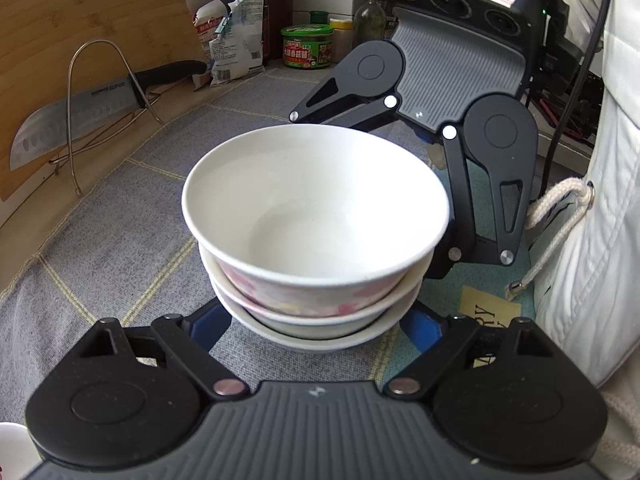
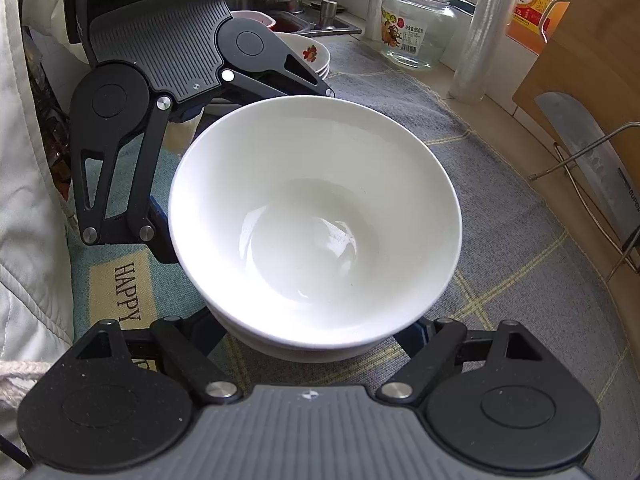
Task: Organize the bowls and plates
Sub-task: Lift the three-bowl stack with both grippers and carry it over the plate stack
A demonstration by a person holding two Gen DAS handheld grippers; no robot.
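A stack of white bowls (image 1: pixel 316 216) stands on the grey checked cloth; the top bowl has a pink flower pattern outside. It also shows in the right wrist view (image 2: pixel 316 220). My left gripper (image 1: pixel 316 336) straddles the bottom bowls from one side, jaws spread wide, blue pads (image 1: pixel 420 330) close beside them. My right gripper (image 2: pixel 316 340) straddles the stack from the opposite side, also spread wide. Each gripper shows in the other's view, behind the stack. The fingertips are hidden under the bowls. A stack of flowered plates (image 2: pixel 316 56) lies beyond the left gripper.
A knife (image 1: pixel 72 120) in a wire rack leans on a wooden cutting board (image 1: pixel 80 20) at the left. Bottles, packets and a green tub (image 1: pixel 307 46) stand at the back. A glass jar (image 2: pixel 418 24) and a sink (image 2: pixel 320 20) are by the window. My white jacket (image 1: pixel 592 208) is close.
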